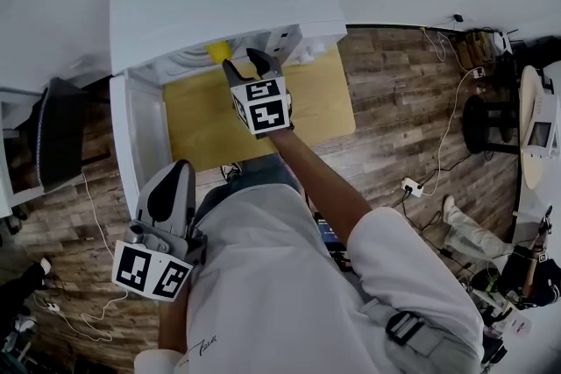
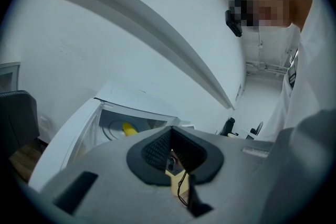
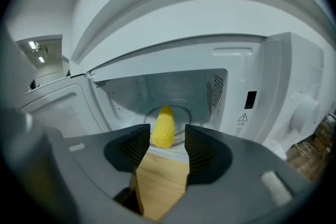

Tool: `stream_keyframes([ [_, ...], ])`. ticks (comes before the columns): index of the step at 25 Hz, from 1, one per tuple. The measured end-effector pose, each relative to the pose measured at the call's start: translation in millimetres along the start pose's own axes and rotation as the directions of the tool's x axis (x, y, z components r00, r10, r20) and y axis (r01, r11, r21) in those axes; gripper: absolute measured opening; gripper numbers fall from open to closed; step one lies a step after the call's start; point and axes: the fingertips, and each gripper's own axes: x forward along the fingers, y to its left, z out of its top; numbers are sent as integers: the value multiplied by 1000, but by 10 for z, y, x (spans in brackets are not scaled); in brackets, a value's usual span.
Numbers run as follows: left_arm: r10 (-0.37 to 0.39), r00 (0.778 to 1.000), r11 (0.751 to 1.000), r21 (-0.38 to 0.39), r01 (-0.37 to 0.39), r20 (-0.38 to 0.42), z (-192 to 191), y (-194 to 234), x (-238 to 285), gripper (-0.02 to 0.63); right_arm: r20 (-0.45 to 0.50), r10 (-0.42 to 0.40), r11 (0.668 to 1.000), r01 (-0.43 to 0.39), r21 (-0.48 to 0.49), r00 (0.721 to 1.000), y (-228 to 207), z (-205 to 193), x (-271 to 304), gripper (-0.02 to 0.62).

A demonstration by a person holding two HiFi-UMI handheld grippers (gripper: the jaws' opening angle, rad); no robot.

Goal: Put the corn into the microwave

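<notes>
Corn (image 3: 164, 127) is inside the microwave (image 3: 273, 86), sitting on the glass turntable (image 3: 185, 113) about mid-cavity, with its long axis running front to back. Microwave sits along the far edge of the wooden bench (image 1: 316, 101). Its door (image 1: 140, 136) is swung wide open to the left. Right claw (image 3: 167, 134) is just outside the cavity mouth, over the bench, with its jaws apart. The corn lines up in the gap but sits beyond the tips, with no pad contact and nothing gripped. From the head view the right claw (image 1: 245, 61) is at the opening, with the corn (image 1: 218, 51) just past its left tip. Left claw (image 1: 180, 175) is held back near the person's torso, off the bench's near-left corner, beside the door's outer edge. Its jaws meet at the tips and hold nothing. The left gripper view catches the corn (image 2: 129, 128) through the opening, well away.
</notes>
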Motion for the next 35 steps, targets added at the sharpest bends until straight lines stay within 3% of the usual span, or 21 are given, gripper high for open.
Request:
stream_keyframes([
  [15, -52, 999, 999, 17, 52, -4, -46, -67, -58, -11, -8, 15, 999, -14, 41, 1000, -72, -76, -528, 142],
  [35, 54, 998, 998, 34, -54, -11, -126, 201, -112, -11, 20, 50, 993, -52, 108, 999, 92, -44, -1134, 41],
])
